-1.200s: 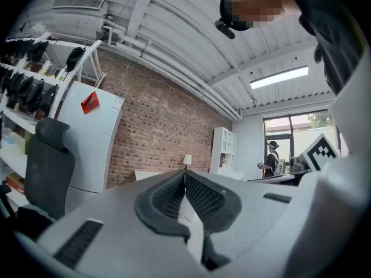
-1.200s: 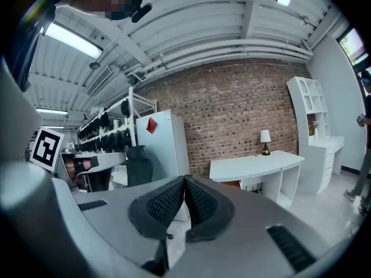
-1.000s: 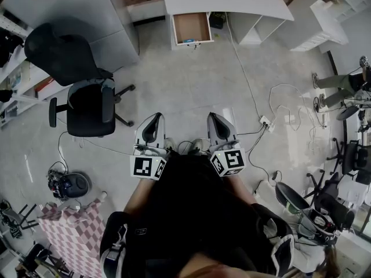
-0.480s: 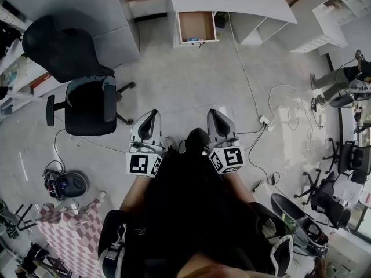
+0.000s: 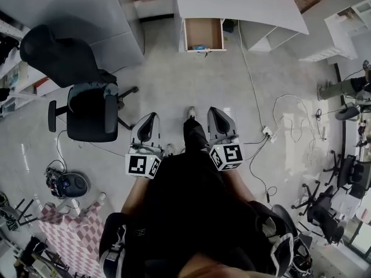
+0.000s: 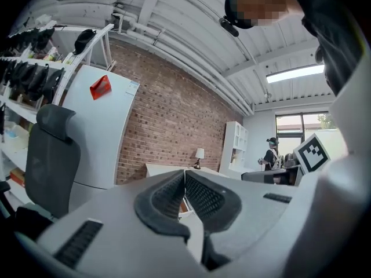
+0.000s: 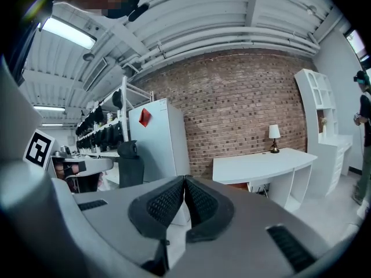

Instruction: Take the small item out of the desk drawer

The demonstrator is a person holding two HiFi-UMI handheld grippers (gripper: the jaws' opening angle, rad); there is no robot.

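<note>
Left gripper (image 5: 152, 118) and right gripper (image 5: 213, 112), grey, each with a marker cube, side by side over the pale grey floor (image 5: 174, 80).
- Well ahead of the fingers: white desk (image 5: 232, 2); open brown-lined drawer (image 5: 203, 32); small blue item (image 5: 200, 47) at its near edge.
- Left of left fingers: black wheeled office chair (image 5: 90, 112).
- Right of right fingers: white power strip (image 5: 268, 133), cables attached.

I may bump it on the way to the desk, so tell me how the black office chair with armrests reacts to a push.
The office chair would probably roll: spread legs of a star base show under its seat. The smooth floor would likely slow it little. It looks padded and bulky, probably not light.
</note>
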